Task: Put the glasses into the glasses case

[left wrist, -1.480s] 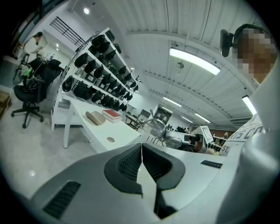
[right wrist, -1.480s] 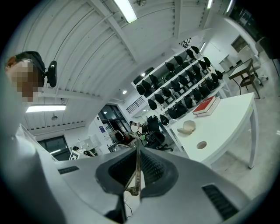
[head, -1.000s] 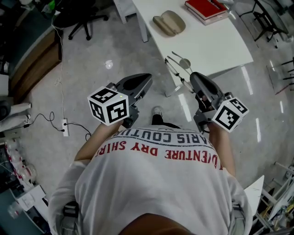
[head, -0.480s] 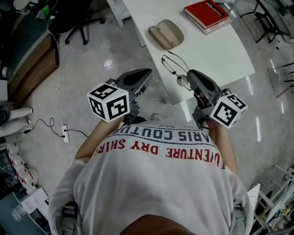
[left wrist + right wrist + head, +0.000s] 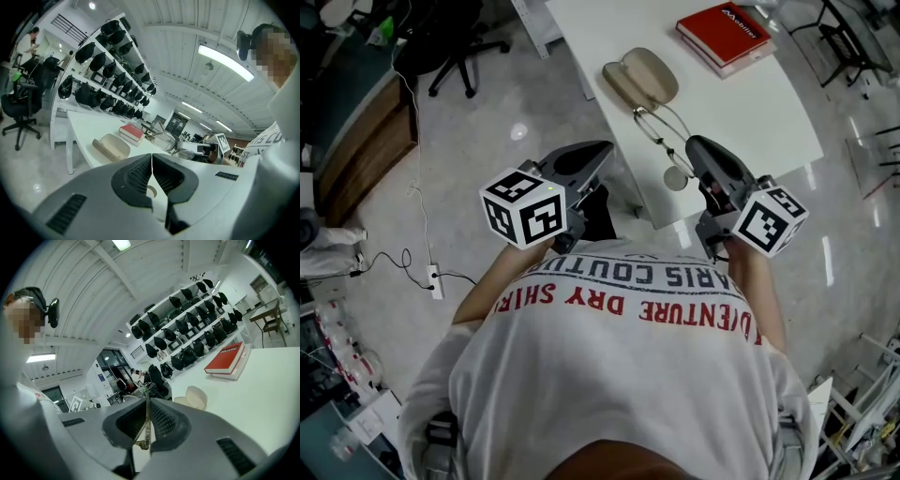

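Glasses [image 5: 676, 178] now nearer glasses case [image 5: 642, 75], long axis toward it, in right claw [image 5: 695, 147]

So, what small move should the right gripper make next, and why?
Probably move the right gripper forward until the glasses hang above the glasses case. Its jaws are shut on one temple, and the glasses hang over the near part of the table, short of the case, which lies open. The left gripper is shut and empty.

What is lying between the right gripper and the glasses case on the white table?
Only the glasses, clamped by one arm in the right gripper, reaching toward the glasses case above bare table; the head view shows this.
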Available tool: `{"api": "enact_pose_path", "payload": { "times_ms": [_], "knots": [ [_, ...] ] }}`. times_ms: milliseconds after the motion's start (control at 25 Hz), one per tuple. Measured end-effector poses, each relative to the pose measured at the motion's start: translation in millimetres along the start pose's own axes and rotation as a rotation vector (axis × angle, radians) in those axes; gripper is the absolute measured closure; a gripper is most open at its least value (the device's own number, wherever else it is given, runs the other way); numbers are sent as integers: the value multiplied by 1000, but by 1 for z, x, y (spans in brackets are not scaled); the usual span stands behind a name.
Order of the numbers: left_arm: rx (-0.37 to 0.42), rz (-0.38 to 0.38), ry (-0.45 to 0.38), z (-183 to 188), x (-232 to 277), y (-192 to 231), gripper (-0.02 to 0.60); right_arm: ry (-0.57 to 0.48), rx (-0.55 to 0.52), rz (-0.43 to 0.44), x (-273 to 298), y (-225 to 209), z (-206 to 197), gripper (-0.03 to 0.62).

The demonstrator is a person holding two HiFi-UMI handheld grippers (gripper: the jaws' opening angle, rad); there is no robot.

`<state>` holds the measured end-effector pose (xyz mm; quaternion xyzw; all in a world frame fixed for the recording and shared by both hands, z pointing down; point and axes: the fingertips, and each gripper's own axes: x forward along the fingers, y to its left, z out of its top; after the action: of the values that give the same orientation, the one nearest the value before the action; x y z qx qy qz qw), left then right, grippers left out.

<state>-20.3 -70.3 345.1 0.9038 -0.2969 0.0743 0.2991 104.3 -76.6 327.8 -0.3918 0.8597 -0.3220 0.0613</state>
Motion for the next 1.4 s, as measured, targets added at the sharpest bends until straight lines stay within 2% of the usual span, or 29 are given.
{"api": "enact_pose_path", "payload": {
  "times_ms": [920,1400],
  "knots": [
    [-35,-101,159,46,80,105,552,44,47,-137,105,-74,32,556],
    [-53,-104,227,49,100,147,552,85,57,-203,150,-110,19,556]
  ]
}}
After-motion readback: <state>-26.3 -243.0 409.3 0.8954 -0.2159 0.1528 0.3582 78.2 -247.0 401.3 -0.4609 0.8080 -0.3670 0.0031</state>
